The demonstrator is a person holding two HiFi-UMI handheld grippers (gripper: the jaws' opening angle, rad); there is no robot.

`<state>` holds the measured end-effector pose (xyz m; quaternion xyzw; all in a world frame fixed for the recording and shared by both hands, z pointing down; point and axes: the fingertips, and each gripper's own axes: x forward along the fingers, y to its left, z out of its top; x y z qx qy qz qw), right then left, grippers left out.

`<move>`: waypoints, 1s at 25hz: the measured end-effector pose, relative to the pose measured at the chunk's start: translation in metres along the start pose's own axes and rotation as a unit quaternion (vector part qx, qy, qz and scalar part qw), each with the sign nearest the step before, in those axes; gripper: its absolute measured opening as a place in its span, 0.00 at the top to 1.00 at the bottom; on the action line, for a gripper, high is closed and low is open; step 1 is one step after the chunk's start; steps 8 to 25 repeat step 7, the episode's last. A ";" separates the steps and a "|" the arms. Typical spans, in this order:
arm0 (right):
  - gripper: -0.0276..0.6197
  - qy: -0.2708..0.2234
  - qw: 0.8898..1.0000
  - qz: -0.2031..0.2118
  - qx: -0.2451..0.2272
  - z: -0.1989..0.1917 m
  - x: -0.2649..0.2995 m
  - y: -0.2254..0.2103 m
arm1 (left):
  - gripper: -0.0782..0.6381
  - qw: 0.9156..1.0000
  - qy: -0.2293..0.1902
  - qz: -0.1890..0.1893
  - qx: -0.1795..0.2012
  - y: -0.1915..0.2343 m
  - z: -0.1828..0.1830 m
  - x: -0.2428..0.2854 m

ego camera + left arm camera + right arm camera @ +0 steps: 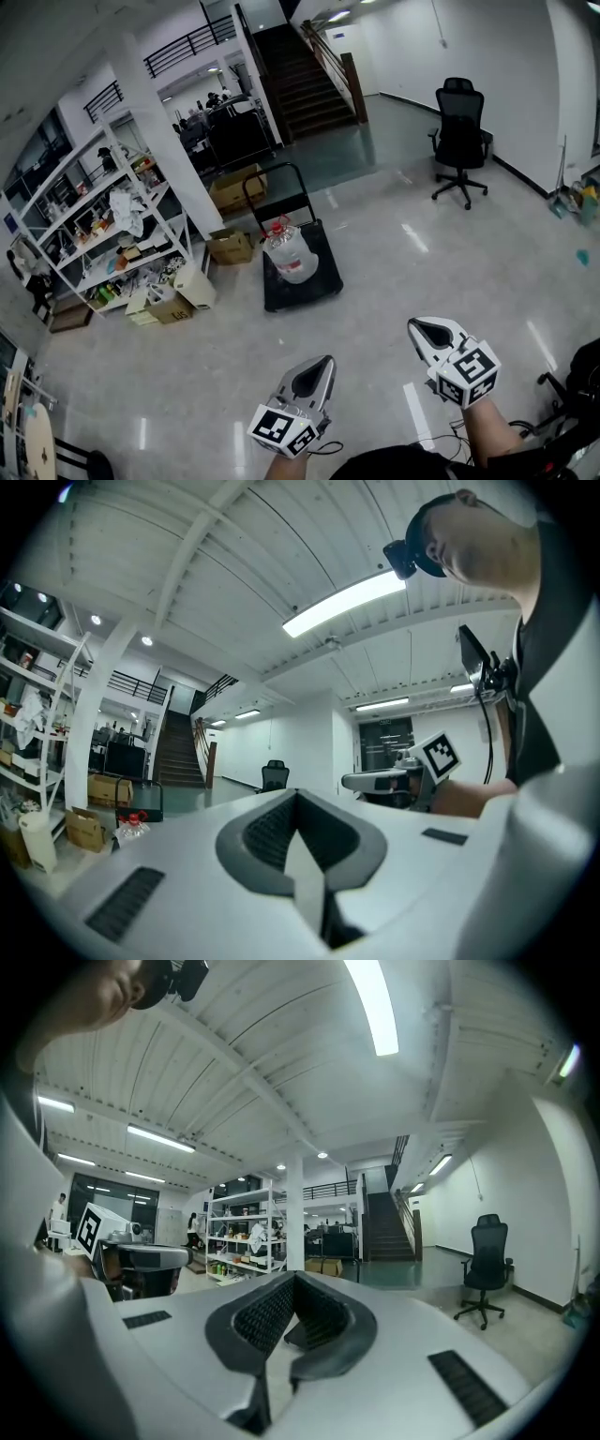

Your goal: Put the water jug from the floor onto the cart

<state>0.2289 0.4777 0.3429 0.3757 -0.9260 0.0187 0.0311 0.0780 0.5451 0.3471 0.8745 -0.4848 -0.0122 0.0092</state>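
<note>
Office-cum-storage hall w/ shelving [103, 225], stairs [305, 89], desk chair [461, 141].

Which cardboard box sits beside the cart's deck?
The small box left of the cart; the others lie by the shelf or behind the handle.

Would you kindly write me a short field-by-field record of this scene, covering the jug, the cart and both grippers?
water jug: upright on the cart deck, red cap on top
cart: black flat platform, handle at the far end, standing on the floor beside the shelving
left gripper: fingers together, nothing between them, well short of the cart
right gripper: fingers together, nothing between them
nearby: office chair to the right; cardboard boxes by the shelving
task state: jug already on the cart
</note>
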 end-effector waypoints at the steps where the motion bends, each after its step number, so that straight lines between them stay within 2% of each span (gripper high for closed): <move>1: 0.95 -0.001 1.000 0.000 0.000 0.000 -0.001 0.000 | 0.90 1.000 -0.001 0.000 0.001 0.000 0.001 0.000; 25: 0.95 0.008 1.000 -0.005 -0.009 -0.006 -0.001 -0.001 | 0.90 1.000 -0.003 0.003 0.001 0.000 -0.001 -0.001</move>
